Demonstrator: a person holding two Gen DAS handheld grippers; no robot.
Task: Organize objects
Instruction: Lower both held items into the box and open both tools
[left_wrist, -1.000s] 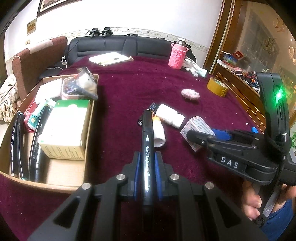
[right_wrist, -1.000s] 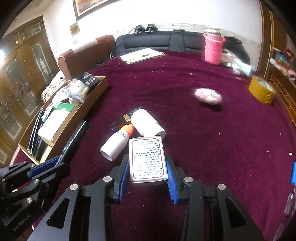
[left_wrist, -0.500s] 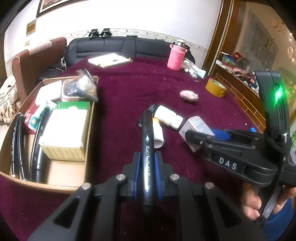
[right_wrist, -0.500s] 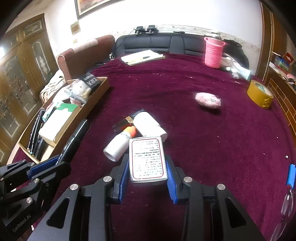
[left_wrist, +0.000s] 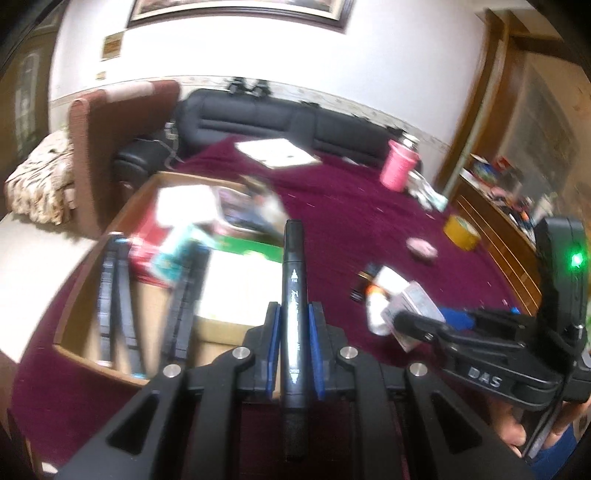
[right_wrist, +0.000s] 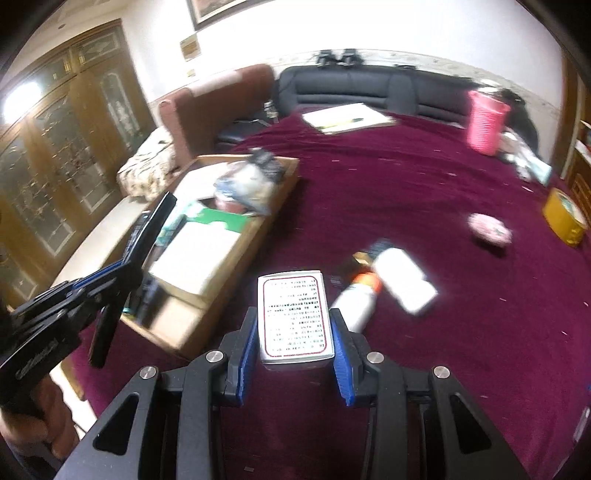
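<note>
Both grippers loaded and swinging toward the box

Now both hands are mid-carry, and the views have slid left since a second ago: the cardboard box (left_wrist: 92, 332), which sat at the left edge of the left wrist view, fills the near-left and middle of it, and the background is smeared with motion. The left gripper (left_wrist: 294, 332) has its jaws drawn narrow on a black marker (left_wrist: 293, 295), which stands lengthwise between the blue pads with its tip reaching out over the box's white-and-green carton (left_wrist: 240, 280). The right gripper (right_wrist: 293, 332) holds a small printed box (right_wrist: 293, 317) across its width, jaws partly apart and pressed to its sides; neither grip has altered over the second.

In the right wrist view the cardboard box lies to the near left, with the printed box hanging just right of its near corner, above the maroon cloth (right_wrist: 443, 192). Left behind on the cloth, to the right, are a white bottle with an orange cap (right_wrist: 356, 301), a white tube (right_wrist: 404, 278) and a small dark item beside them. Farther off sit a pink fluffy thing (right_wrist: 489, 229) and a yellow tape roll (right_wrist: 565, 218).

My reading is that the pick-up stage for these two items is done and the delivery is underway. The marker looks nearly placed above the long dark pens (left_wrist: 110, 295) on the box's left side; the printed box still needs to cross the wall.
</note>
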